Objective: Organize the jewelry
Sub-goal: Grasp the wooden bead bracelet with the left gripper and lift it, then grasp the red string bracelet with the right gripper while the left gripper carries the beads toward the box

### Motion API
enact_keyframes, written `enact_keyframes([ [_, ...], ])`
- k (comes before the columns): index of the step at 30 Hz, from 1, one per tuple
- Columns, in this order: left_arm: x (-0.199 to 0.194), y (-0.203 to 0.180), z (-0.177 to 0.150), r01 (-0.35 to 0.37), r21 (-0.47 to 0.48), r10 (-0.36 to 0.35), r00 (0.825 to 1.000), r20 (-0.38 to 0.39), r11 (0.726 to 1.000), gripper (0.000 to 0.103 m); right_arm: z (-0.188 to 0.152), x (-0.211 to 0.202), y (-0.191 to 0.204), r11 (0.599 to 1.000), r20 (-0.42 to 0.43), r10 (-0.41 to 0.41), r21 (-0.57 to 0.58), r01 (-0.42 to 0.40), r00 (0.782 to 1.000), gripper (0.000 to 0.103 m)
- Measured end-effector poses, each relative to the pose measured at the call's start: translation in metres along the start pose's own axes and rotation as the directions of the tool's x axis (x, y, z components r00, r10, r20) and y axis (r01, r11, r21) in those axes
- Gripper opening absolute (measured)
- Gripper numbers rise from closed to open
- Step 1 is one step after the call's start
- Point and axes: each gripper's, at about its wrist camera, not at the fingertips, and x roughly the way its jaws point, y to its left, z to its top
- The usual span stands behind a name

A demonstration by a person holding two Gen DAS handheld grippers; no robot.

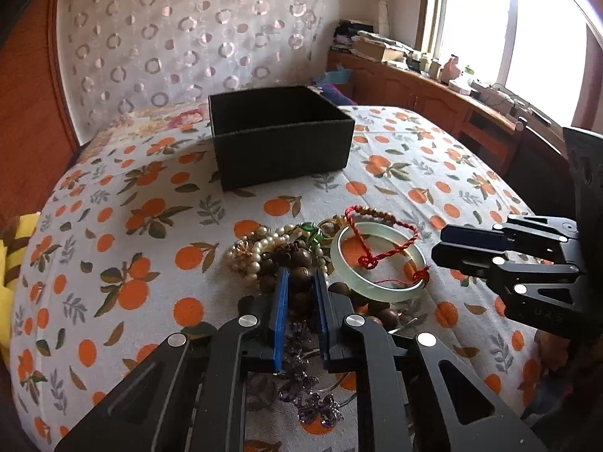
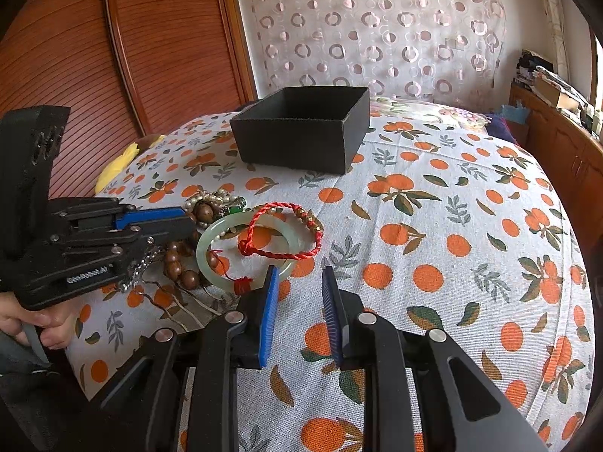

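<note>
A heap of jewellery lies on the orange-print cloth (image 1: pixel 150 203). In it are a pale jade bangle (image 1: pixel 377 290) (image 2: pixel 201 248), a red cord bracelet (image 1: pixel 410 237) (image 2: pixel 286 254) lying across the bangle, pearls (image 1: pixel 256 252) (image 2: pixel 211 197), a brown wooden bead bracelet (image 1: pixel 297 260) (image 2: pixel 173 263) and a purple crystal piece (image 1: pixel 301 388). My left gripper (image 1: pixel 301 275) (image 2: pixel 190 222) is shut on the wooden beads, which fill the gap between its blue pads. My right gripper (image 2: pixel 299 275) (image 1: pixel 439 245) stands open just right of the bangle, with only cloth between its fingers. An open black box (image 1: pixel 279 139) (image 2: pixel 301 132) sits behind the heap.
A hand (image 2: pixel 34 324) grips the left gripper's handle. Yellow fabric (image 2: pixel 120 162) lies at the cloth's left edge. A wooden wardrobe (image 2: pixel 113 75) stands at the left, and a cluttered wooden cabinet (image 1: pixel 433 86) runs under the window at the right.
</note>
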Motion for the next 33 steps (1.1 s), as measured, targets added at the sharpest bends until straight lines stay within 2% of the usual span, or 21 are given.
enact_keyframes([
  [10, -0.048, 0.013, 0.020, 0.012, -0.032, -0.008, 0.991, 0.137, 0.999, 0.012, 0.000, 0.000, 0.000, 1.000, 0.000, -0.001, 0.000, 0.001, 1.000, 0.026],
  [21, -0.088, 0.015, 0.032, -0.001, -0.027, 0.007, 0.973, 0.230, 1.000, 0.012, 0.002, 0.002, 0.002, 1.000, -0.002, -0.015, -0.009, 0.015, 1.000, 0.026],
  [25, -0.096, 0.017, 0.032, -0.008, -0.026, 0.014, 0.969, 0.245, 1.000, 0.012, 0.011, 0.003, -0.003, 1.000, -0.008, 0.006, 0.013, -0.006, 1.000, 0.026],
  [29, -0.098, 0.018, 0.031, -0.008, -0.028, 0.014, 0.968, 0.249, 1.000, 0.012, 0.028, 0.008, -0.001, 0.999, -0.016, -0.021, -0.032, 0.021, 1.000, 0.026],
  [33, -0.099, 0.019, 0.030, -0.008, -0.029, 0.015, 0.969, 0.247, 1.000, 0.012, 0.042, 0.021, 0.001, 0.997, -0.048, -0.015, -0.081, 0.011, 0.999, 0.026],
])
